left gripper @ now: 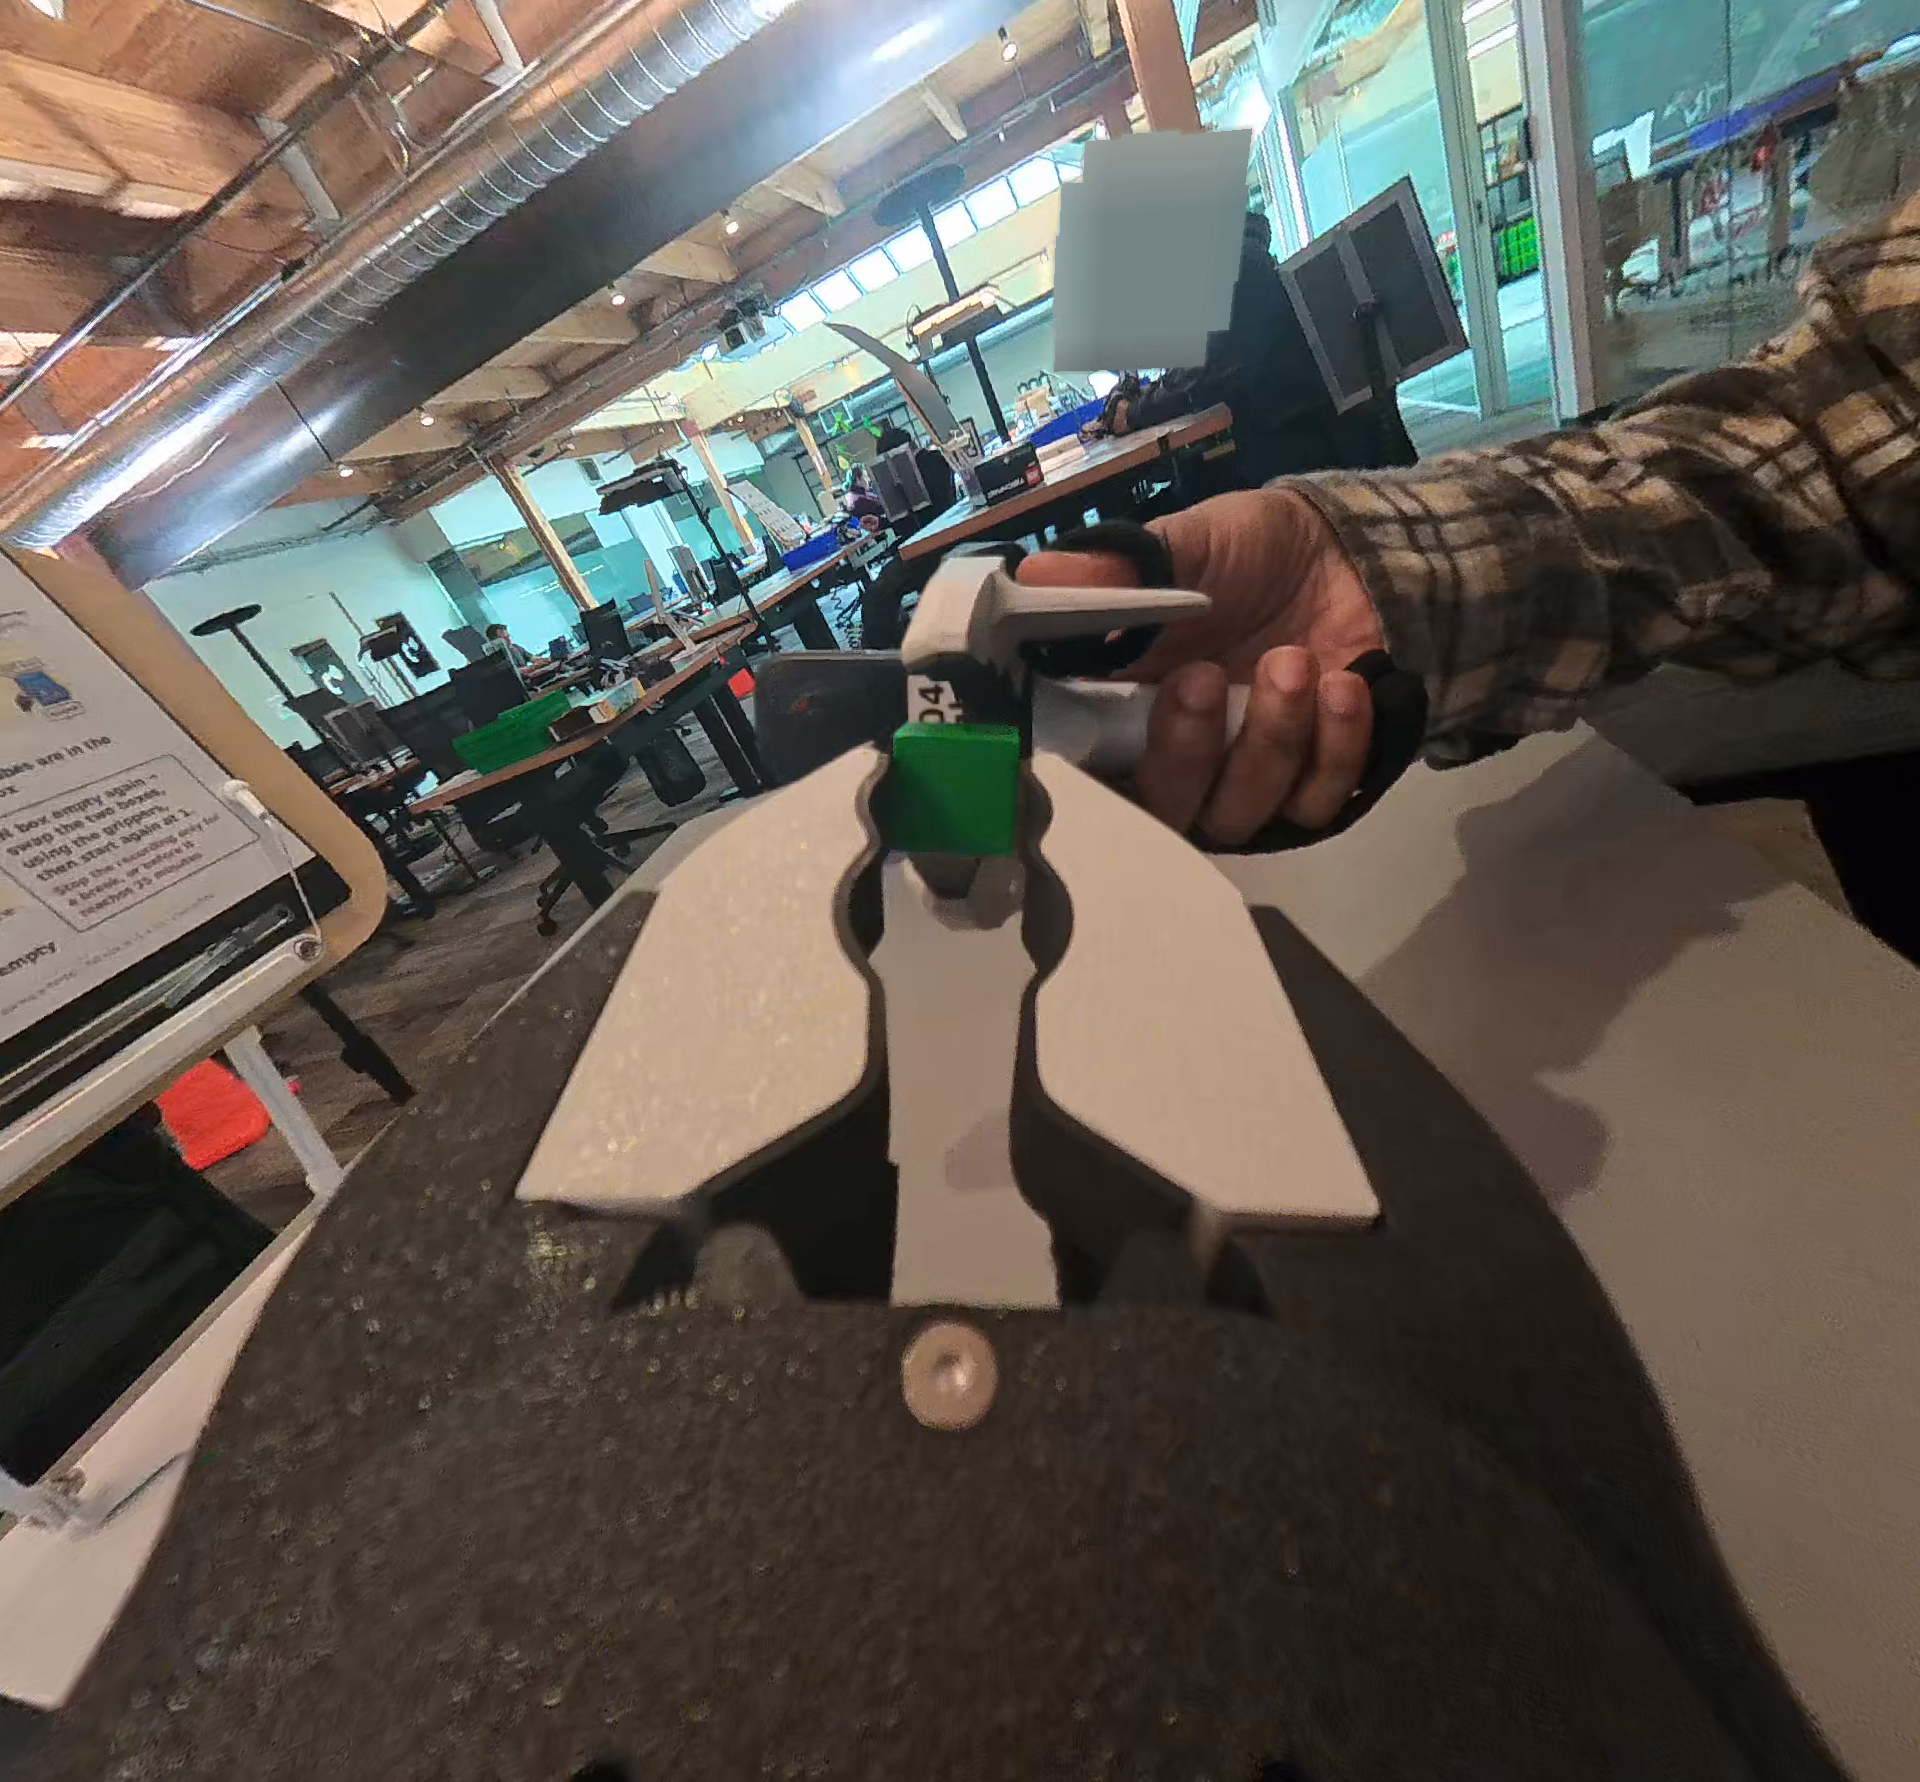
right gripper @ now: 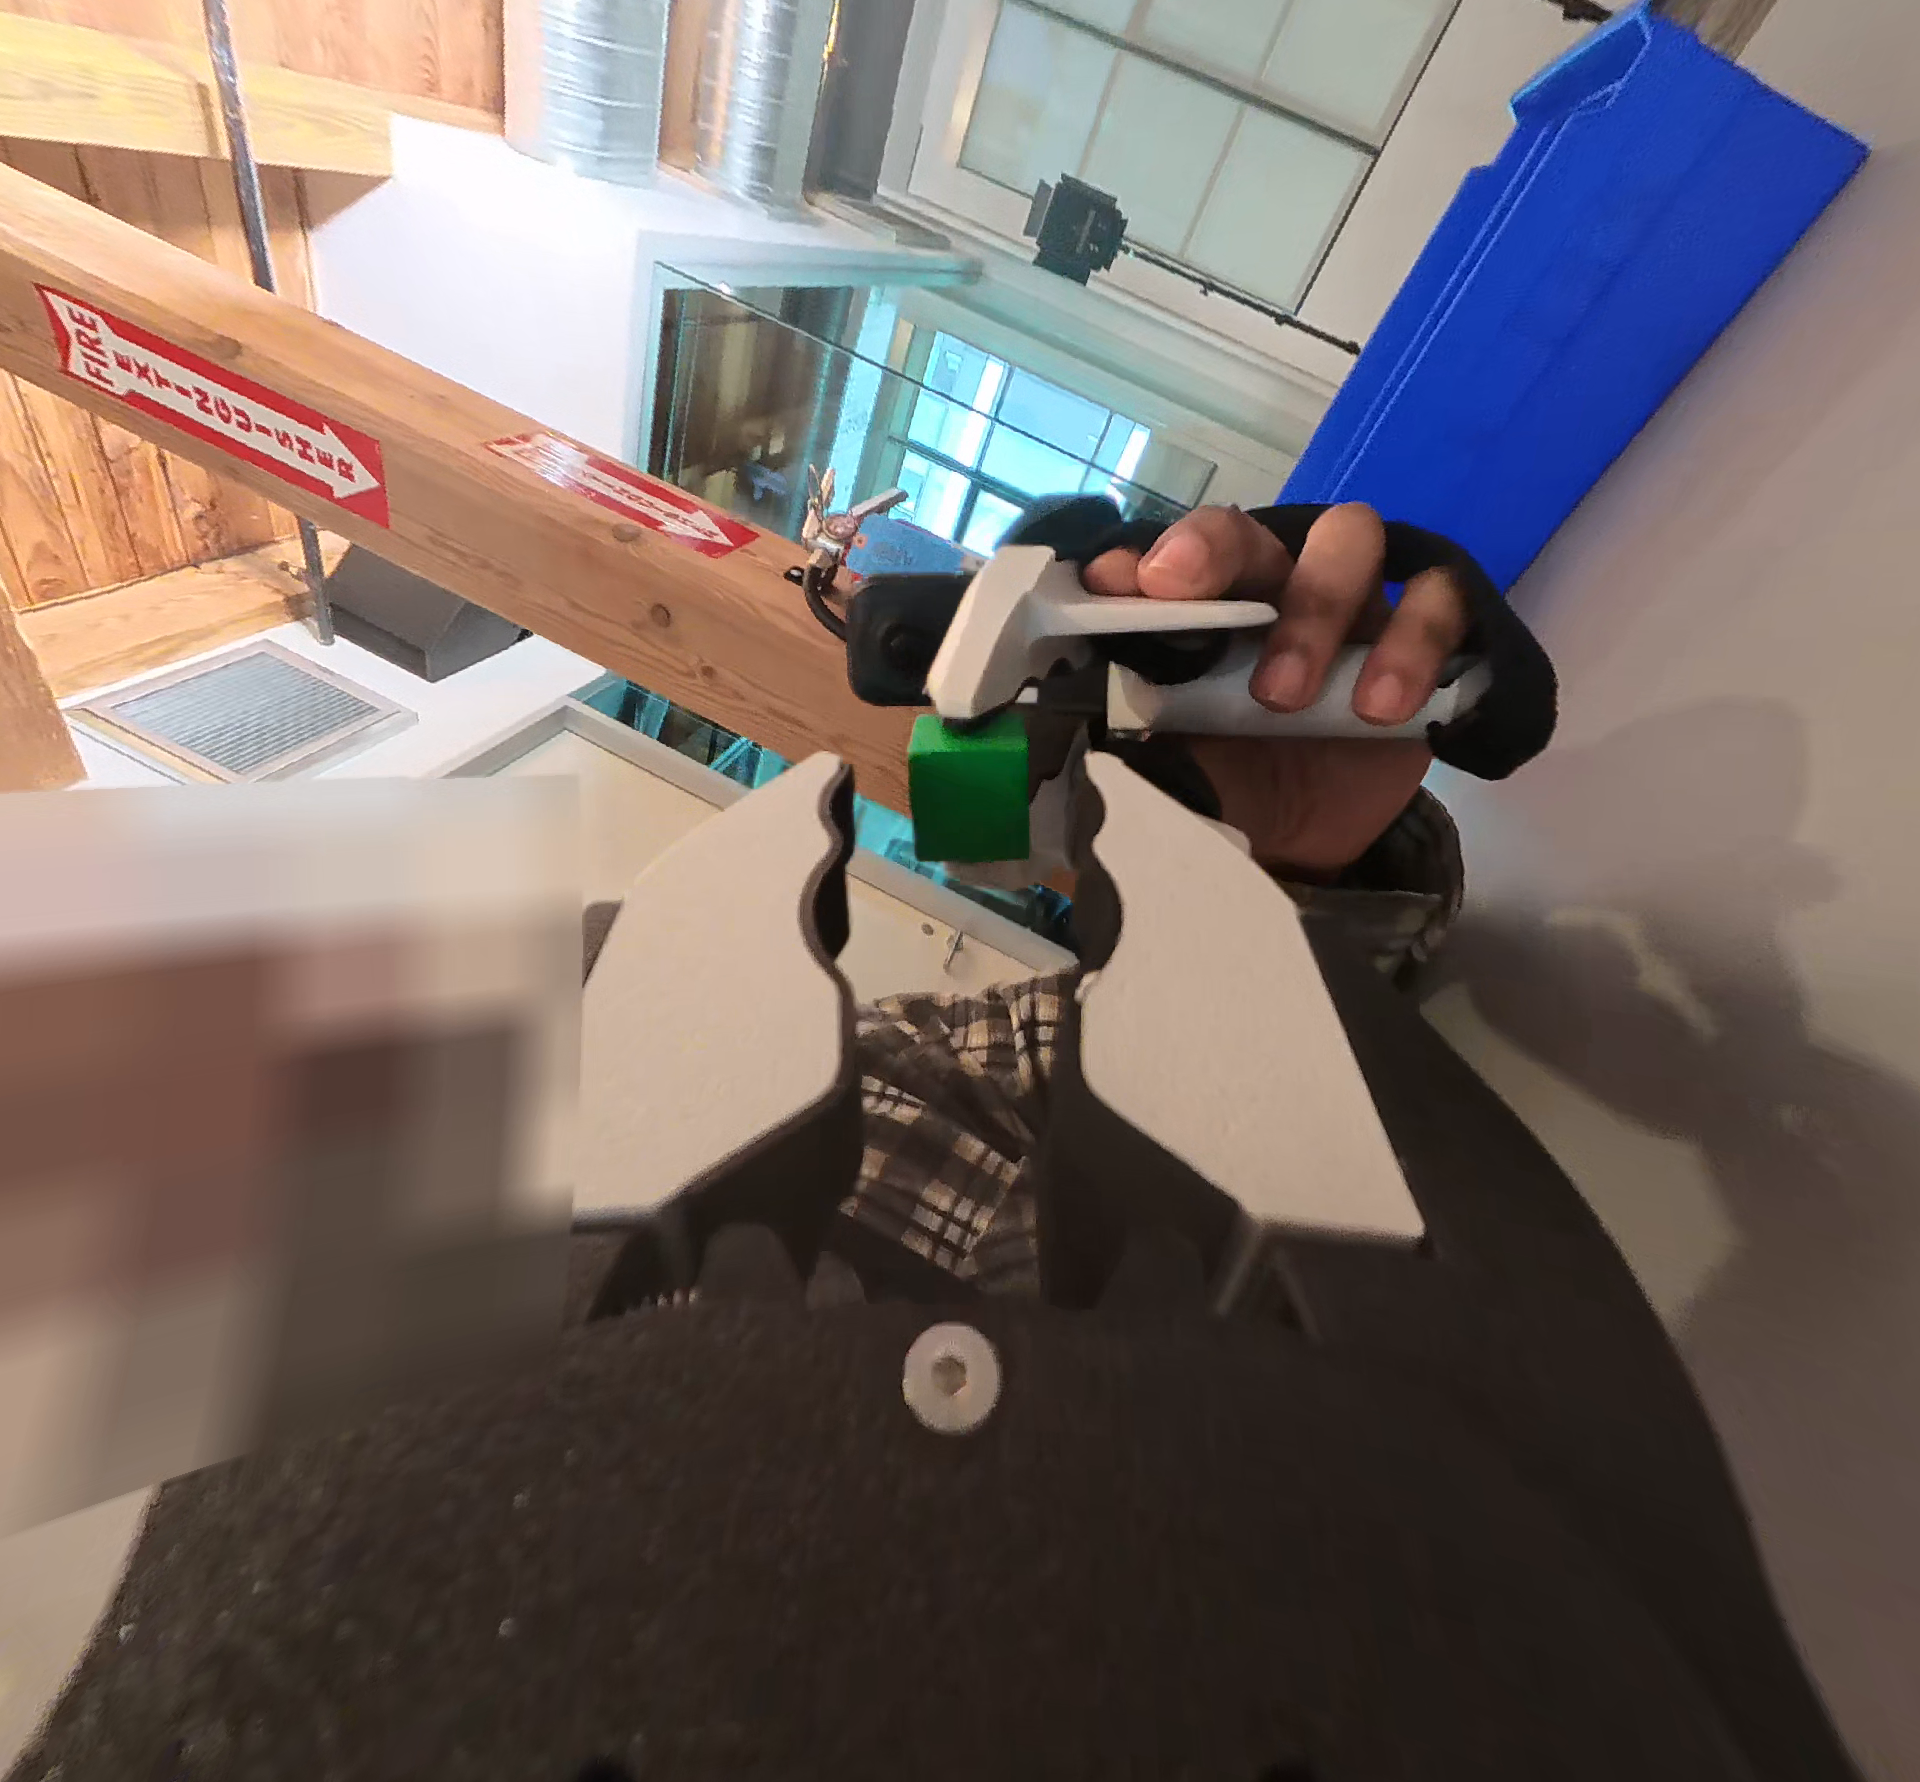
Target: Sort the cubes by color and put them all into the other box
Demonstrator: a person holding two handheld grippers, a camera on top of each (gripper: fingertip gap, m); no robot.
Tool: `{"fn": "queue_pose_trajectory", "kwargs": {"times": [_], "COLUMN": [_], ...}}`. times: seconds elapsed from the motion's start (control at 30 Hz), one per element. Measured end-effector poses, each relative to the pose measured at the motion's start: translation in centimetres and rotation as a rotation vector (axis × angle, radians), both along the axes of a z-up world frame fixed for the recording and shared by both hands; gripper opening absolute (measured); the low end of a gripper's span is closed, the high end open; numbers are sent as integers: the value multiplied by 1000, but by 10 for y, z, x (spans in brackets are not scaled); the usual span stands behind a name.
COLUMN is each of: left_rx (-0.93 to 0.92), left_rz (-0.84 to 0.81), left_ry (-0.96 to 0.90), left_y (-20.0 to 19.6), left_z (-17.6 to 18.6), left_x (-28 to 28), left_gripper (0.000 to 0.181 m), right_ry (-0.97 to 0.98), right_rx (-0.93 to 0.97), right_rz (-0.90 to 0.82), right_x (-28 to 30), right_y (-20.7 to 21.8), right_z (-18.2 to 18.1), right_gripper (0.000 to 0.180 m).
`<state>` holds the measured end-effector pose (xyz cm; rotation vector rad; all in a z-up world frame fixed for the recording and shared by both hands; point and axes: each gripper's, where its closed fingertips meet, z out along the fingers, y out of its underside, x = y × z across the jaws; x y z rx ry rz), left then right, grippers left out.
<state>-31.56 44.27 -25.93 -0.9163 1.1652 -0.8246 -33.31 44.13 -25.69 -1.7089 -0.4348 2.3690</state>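
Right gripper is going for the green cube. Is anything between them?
Nothing visible does. The green cube sits in the gap between the right gripper's open fingertips, with space on both sides. Only the left gripper touches it, clamped on its two other faces, clear of the closing path.

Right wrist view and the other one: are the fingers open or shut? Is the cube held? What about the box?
Green cube: held up in the air, off the table.
Left fingers: shut on the green cube, one on each side.
Right fingers: open, tips around the cube, with a gap showing on one side.
Blue box: on the white table; its inside is hidden.
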Motion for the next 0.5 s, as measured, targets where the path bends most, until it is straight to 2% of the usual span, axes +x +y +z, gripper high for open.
{"fn": "queue_pose_trajectory", "kwargs": {"times": [0.1, 0.23, 0.27, 0.33, 0.37, 0.5], "left_rx": [9, 2, -10, -64, -97, -191], "left_rz": [10, 35, 40, 59, 65, 55], "left_ry": [11, 33, 35, 46, 53, 69], "left_y": [0, 1, 1, 4, 6, 6], "left_z": [-3, -7, -8, -12, -14, -22], "left_x": [0, 3, 5, 7, 9, 20], "left_gripper": [22, 23, 31, 61, 70, 92], "right_ry": [-27, -86, -95, -141, -188, -487], "right_rx": [17, 92, 110, 165, 207, 406], "right_rz": [39, 11, -5, -52, -90, -326], "right_x": [-6, -1, 5, 26, 41, 136], "right_y": [-6, -3, -2, 5, 11, 53], "right_z": [-4, -7, -5, 0, 3, 14], "right_gripper": [23, 22, 22, 22, 22, 22]}}
